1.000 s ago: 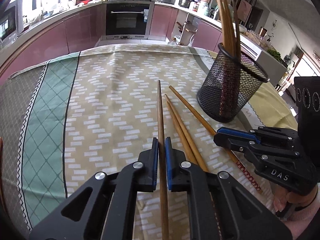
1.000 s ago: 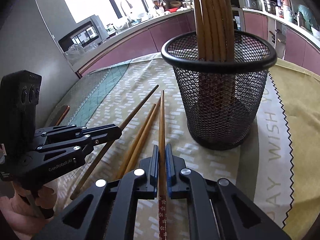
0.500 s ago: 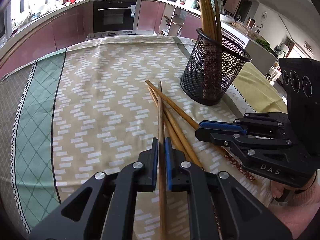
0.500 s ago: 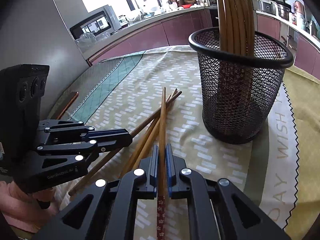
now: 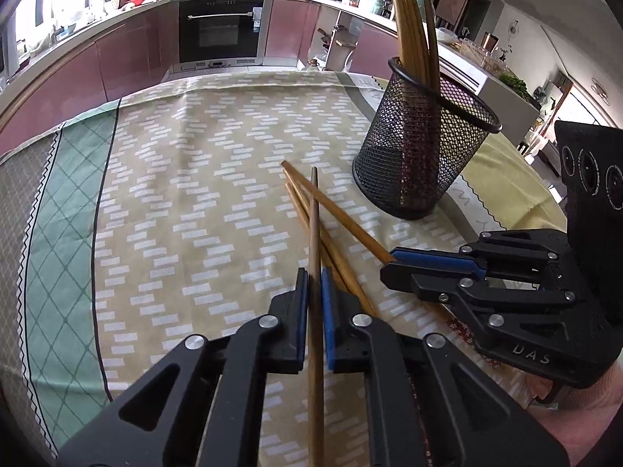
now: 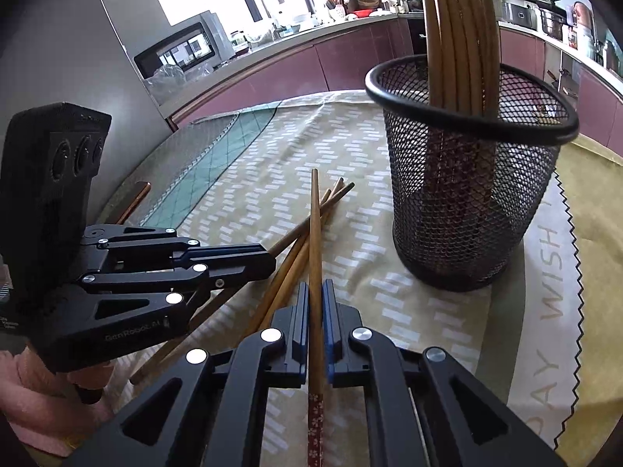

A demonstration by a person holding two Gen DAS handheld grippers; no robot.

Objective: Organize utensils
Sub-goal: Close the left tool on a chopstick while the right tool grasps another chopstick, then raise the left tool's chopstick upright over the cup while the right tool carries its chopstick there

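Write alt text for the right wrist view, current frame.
The right gripper is shut on one chopstick above a patterned tablecloth. The left gripper is beside it, also shut on a chopstick, with two more lying loose under them. A black mesh holder with upright chopsticks stands to the right.

Smooth wooden chopsticks (image 5: 316, 225) lie on matt patterned cloth (image 5: 194, 202) beside a black wire-mesh holder (image 5: 420, 155).

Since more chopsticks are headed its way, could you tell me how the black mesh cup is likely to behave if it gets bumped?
The mesh cup looks light, being open wire, so a nudge would probably slide it on the tablecloth. The tall chopsticks in it lean to one side, which likely makes it apt to tip.
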